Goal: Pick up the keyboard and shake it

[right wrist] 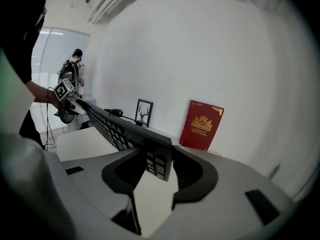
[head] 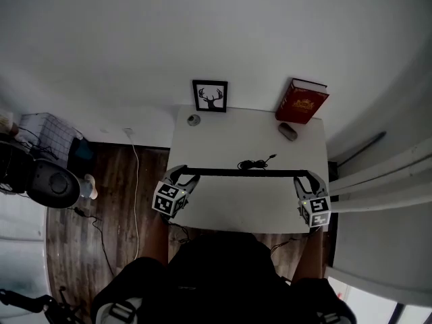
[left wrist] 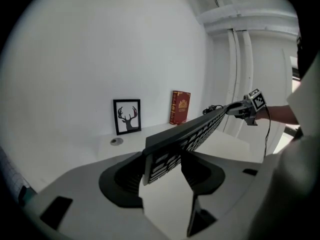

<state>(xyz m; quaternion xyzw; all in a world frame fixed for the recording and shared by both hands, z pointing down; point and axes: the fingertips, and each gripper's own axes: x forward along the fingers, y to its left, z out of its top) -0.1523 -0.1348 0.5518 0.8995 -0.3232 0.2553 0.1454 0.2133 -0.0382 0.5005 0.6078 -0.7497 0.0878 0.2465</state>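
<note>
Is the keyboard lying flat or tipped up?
The keyboard is tipped on edge: left gripper and right gripper each clamp one end; from above only its thin edge shows.

Seen from the head view, the keyboard (head: 246,173) shows only as a thin dark bar. It is edge-on, its keys are out of sight, and its two ends are buried in the jaws of the left gripper (head: 183,174) and the right gripper (head: 310,177). The person's dark torso (head: 216,275) covers the near edge of the table (head: 229,140) and is cut off at the bottom of the picture. A small round object (head: 194,119) and a dark lump (head: 288,131) beside the red book (head: 302,101) are too small to identify. The book's gold lettering is unreadable. In the right gripper view, a dark shape (right wrist: 71,71) by the bright blinds is too dim to make out.
</note>
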